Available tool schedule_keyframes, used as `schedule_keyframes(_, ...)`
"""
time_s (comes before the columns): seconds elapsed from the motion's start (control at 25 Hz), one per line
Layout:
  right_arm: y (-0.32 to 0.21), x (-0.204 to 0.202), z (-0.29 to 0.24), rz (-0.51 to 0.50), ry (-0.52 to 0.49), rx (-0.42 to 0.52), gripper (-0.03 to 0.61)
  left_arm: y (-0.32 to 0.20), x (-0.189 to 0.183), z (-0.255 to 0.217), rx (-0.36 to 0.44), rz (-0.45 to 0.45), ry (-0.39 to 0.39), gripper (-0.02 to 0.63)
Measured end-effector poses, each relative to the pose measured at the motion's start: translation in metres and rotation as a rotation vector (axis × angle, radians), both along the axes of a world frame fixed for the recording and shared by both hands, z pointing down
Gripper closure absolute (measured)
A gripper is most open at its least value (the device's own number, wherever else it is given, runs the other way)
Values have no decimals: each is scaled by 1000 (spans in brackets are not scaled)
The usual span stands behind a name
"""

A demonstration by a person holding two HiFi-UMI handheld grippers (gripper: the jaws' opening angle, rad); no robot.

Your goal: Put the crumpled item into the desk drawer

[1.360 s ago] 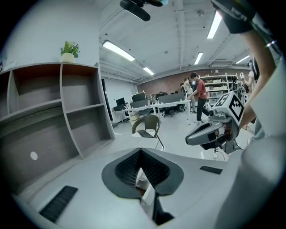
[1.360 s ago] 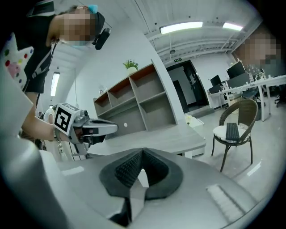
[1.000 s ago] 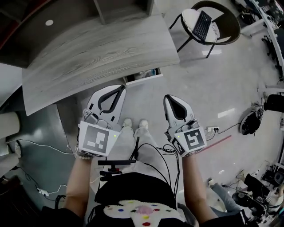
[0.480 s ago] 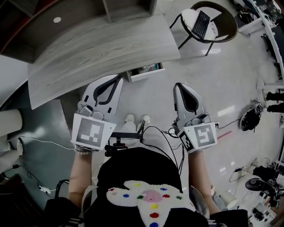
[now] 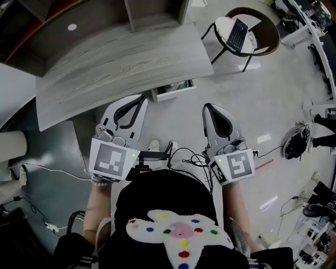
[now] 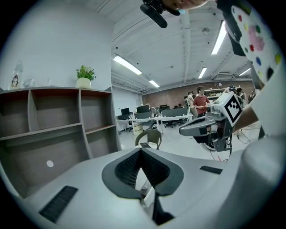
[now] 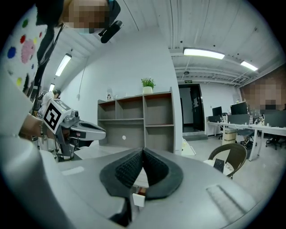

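The grey wooden desk (image 5: pixel 121 58) fills the upper left of the head view. Its white drawer (image 5: pixel 173 94) stands pulled open below the front edge, with some bluish contents that I cannot make out. My left gripper (image 5: pixel 140 98) hangs in the air just left of the drawer, shut with nothing in it. My right gripper (image 5: pixel 208 106) is held over the floor to the drawer's right, also shut and empty. In the left gripper view (image 6: pixel 141 149) and the right gripper view (image 7: pixel 143 150) the ribbed pads meet. No crumpled item shows anywhere.
A brown chair (image 5: pixel 251 31) carrying a keyboard stands at the back right. An open shelf unit (image 5: pixel 152 13) rises behind the desk. Cables and a power strip (image 5: pixel 253 153) lie on the floor to the right. People (image 6: pixel 201 99) stand far off among office desks.
The head camera has shifted, so the desk and drawer sit slightly higher and to the right. Both grippers stay shut and side by side, slightly nearer the desk edge.
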State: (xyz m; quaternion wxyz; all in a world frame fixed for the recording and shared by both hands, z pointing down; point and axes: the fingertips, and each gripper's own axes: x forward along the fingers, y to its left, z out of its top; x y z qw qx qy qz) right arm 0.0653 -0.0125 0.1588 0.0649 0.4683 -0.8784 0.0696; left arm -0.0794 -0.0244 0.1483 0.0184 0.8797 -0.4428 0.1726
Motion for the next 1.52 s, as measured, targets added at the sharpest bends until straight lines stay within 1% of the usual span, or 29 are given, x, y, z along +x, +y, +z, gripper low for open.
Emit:
schedule_keyframes(0.12,1,-2,2,-7,12,-7,569,0,-1,0,0,-5,0,606)
schedule_keyframes(0.24,3,-4,0,-15,13,7,569,2,-1,-1,1,-6,0,606)
schedule_keyframes(0.56,4,-2,0,0,11,-8,569,1,-2,0,7,-14,-8,606)
schedule_keyframes(0.68,5,-1,3,9,19,-37,569,0,-2,0,4,-11,-10,606)
schedule_keyframes(0.8,6,0,5,18,18,-47,569,1,-3,2,2,-12,-14,607)
schedule_keyframes(1.04,4,2,5,23,9,-38,569,0,-2,3,-4,-11,-18,607)
schedule_keyframes(1.16,3,1,2,19,3,-17,569,1,-2,2,-4,-8,-18,606)
schedule_keyframes(1.32,6,0,4,17,23,-46,569,1,-2,2,-6,-12,-19,606)
schedule_keyframes(1.52,4,-2,-1,9,16,1,569,2,-4,1,-6,-13,-15,606)
